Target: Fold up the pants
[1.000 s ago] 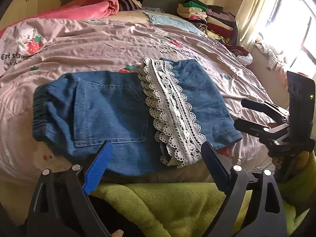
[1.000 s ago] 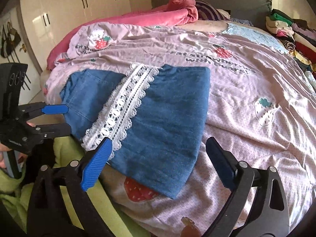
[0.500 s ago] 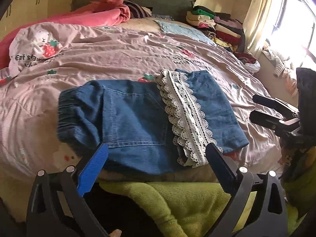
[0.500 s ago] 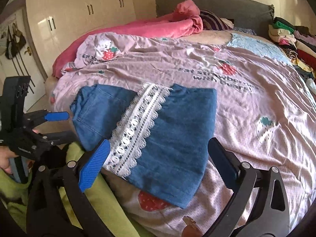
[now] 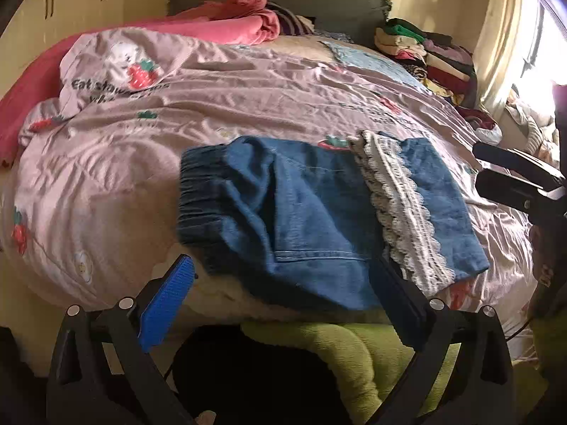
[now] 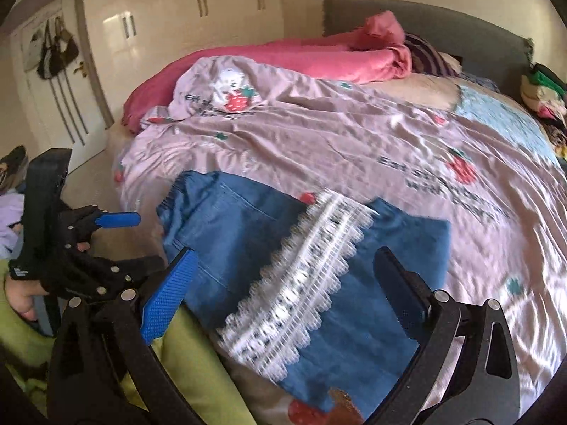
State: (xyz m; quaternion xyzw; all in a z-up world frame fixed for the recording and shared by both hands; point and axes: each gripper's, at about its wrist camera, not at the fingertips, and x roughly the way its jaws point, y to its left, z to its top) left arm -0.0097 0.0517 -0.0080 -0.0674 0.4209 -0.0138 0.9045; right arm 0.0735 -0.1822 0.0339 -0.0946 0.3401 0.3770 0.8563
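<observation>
The blue denim pants [image 5: 294, 219] lie folded on the pink strawberry bedspread [image 5: 219, 99] near the bed's front edge, with a white lace trim [image 5: 400, 205] across the top layer. They also show in the right wrist view [image 6: 248, 237], lace trim [image 6: 301, 283] running diagonally. My left gripper [image 5: 283, 304] is open and empty, held just in front of the pants. My right gripper [image 6: 283, 304] is open and empty, over the pants' near edge. The right gripper shows at the right edge of the left view [image 5: 517, 184]; the left gripper shows at the left of the right view [image 6: 106, 244].
A pink blanket [image 5: 226, 24] lies bunched at the headboard. A stack of folded clothes [image 5: 428, 56] sits at the bed's far right. A green fleece garment [image 5: 354, 347] is below the grippers. Wardrobe doors [image 6: 198, 17] and a door with hanging bags [image 6: 56, 56] stand at left.
Both grippers have drawn back and turned left, so the pants sit further right and further off in both views. The pants have not moved. Both grippers stay open.
</observation>
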